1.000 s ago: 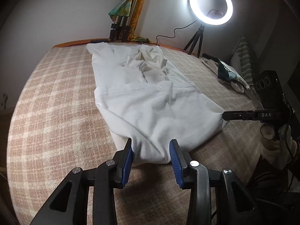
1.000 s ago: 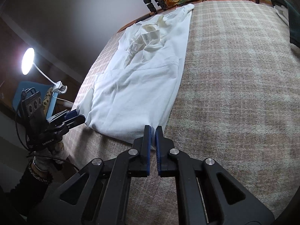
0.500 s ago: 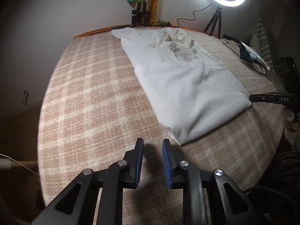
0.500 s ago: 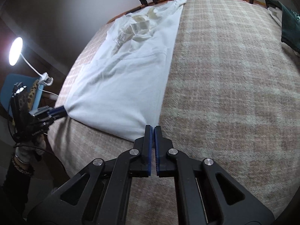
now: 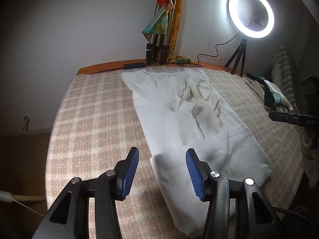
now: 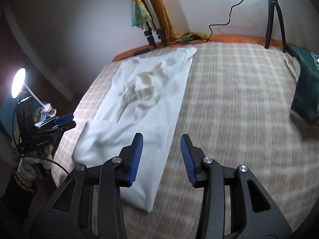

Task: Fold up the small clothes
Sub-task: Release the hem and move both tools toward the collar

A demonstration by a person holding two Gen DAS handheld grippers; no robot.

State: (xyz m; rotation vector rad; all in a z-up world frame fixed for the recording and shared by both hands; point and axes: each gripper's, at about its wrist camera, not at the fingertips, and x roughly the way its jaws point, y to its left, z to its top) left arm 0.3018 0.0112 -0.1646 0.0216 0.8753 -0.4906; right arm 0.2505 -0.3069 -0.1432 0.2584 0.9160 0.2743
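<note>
Left wrist view
Setting: a white garment [image 5: 191,131] lies flat on a checked beige blanket [image 5: 95,119], folded into 1 long strip, with a lit ring light [image 5: 251,13] against the wall behind it.
Garment position: its long axis runs from the near blanket edge away toward the ring light; crumpled folds sit in the far half.
Left gripper [image 5: 162,171]: jaws spread wide, holding nothing, poised over the garment's near left corner.
Key relation: the near hem lies just ahead of and partly between the blue pads [image 5: 129,173]; the left long edge passes between them.
Right gripper [image 5: 289,118]: seen side-on off the garment's right edge, well to the ring light's near side; jaw state cannot be told from this angle.

Right wrist view
Right gripper [image 6: 161,157]: jaws spread wide, empty, above the garment's [image 6: 143,107] near right corner.
Key relation: the garment's right long edge runs straight ahead from between the jaws.
Left gripper [image 6: 59,122]: beside the opposite near corner.
Judgement: each gripper is nearest its own hem corner, so the next fold likely carries the near end toward the ring-light end.
</note>
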